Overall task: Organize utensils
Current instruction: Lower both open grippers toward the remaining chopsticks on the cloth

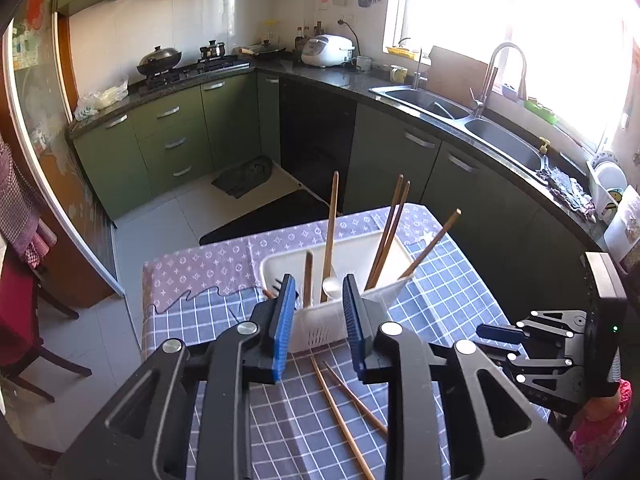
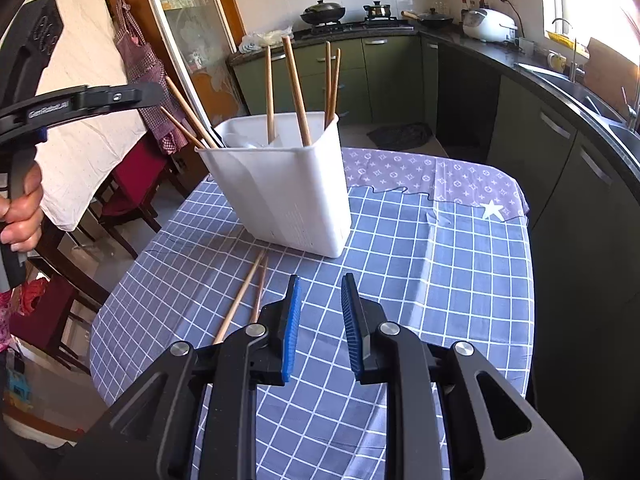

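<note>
A white plastic utensil holder stands on the checked tablecloth. Several wooden chopsticks stand in it, with a pale spoon. Two loose chopsticks lie on the cloth in front of the holder. My left gripper is open and empty, just above and before the holder's near wall. My right gripper is open and empty, over the cloth to the right of the loose chopsticks; it also shows in the left wrist view.
The table's edges fall away at left and far side. Dark chairs stand to the left. A kitchen counter with a sink and green cabinets runs behind and to the right.
</note>
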